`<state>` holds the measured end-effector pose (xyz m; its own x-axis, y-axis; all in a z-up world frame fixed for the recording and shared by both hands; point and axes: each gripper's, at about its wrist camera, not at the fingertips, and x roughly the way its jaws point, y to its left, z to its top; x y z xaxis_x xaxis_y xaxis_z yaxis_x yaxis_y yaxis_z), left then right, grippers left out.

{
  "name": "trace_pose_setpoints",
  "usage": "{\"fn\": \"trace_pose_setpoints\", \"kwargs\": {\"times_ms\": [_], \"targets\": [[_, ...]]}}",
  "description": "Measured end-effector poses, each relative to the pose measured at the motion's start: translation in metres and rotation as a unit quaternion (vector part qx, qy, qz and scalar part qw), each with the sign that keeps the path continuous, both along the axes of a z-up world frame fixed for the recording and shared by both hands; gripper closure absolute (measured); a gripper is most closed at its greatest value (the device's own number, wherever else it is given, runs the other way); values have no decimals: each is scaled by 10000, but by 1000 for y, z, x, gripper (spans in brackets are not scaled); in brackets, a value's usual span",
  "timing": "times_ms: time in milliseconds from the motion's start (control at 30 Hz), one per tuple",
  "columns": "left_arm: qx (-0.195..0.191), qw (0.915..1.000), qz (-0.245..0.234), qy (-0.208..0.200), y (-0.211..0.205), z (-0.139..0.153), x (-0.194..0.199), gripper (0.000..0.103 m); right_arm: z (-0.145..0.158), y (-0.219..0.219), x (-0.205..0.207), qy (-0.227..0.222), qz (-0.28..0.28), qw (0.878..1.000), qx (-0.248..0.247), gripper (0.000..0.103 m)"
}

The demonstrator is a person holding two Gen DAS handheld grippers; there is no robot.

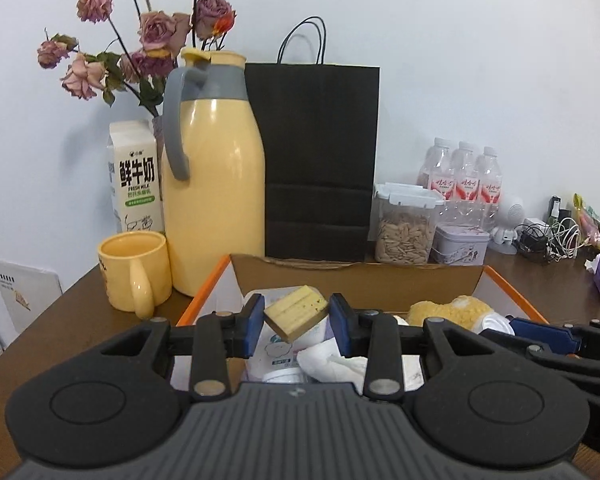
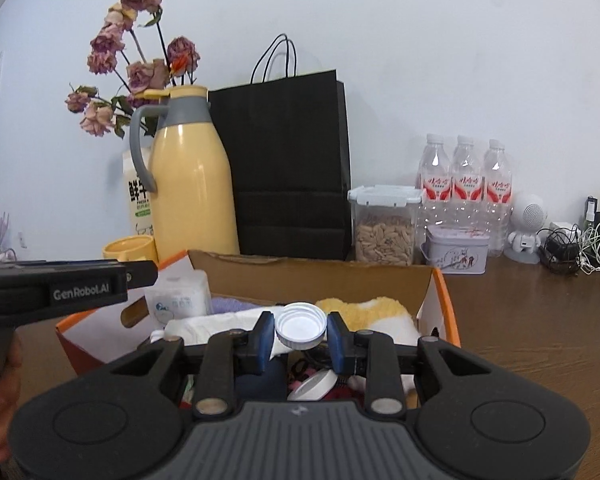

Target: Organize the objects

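An open cardboard box point(image 1: 356, 280) with orange sides sits on the brown table and holds tissues, cloths and small items; it also shows in the right wrist view point(image 2: 312, 276). My left gripper point(image 1: 298, 320) is shut on a yellow wooden block point(image 1: 296, 312) and holds it above the box. My right gripper point(image 2: 300, 330) is shut on a white bottle cap point(image 2: 301, 326), also above the box. The left gripper body point(image 2: 60, 284) shows at the left of the right wrist view. A yellow fluffy cloth point(image 2: 364, 308) lies in the box.
Behind the box stand a yellow thermos jug point(image 1: 214, 176), a yellow mug point(image 1: 134, 276), a milk carton point(image 1: 134, 176), a black paper bag point(image 1: 316, 160), a seed jar point(image 1: 406, 224), a tin point(image 1: 460, 244), water bottles point(image 1: 464, 176) and cables point(image 1: 552, 240).
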<state>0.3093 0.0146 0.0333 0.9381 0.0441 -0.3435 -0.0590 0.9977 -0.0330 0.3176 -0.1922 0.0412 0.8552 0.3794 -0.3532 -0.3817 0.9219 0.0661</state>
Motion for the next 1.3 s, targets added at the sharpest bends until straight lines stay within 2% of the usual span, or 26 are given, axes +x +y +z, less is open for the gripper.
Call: {"fn": "trace_pose_setpoints", "kwargs": {"times_ms": [400,433,500,533,567,600,633,667,733,1033,1300], "targets": [[37,10000,67,2,1,-3,-1,66,-5,-6,10,-13,-418,9990,-146,76],[44,9999,93,8,1,-3,0,64,-7,-6,12,26,-423,9990,-163,75],[48,9999,134,-19,2,-4,-1,41,-9,-6,13,79,-430,9989,-174,71],[36,9998,178,-80,3,-3,-3,22,-9,-6,13,88,-427,9989,-174,65],[32,9997,213,-140,4,-2,-4,9,-10,-7,12,101,-424,9989,-172,47],[27,9995,243,-189,5,-2,-6,4,-9,-7,11,76,-439,9989,-157,26],[5,9994,256,-229,6,-1,-8,0,-9,-8,8,26,-471,9988,-150,18],[-13,9993,275,-246,7,0,-9,0,-8,-8,6,-37,-493,9987,-143,9],[-20,9994,289,-203,9,0,-9,0,-5,-9,3,-100,-507,9986,-98,1],[-4,9995,219,-211,10,4,-15,0,1,-9,-6,-139,-517,9985,-145,0],[18,9992,111,-382,18,22,-50,0,26,-8,-35,-212,-459,9985,-206,0]]}}
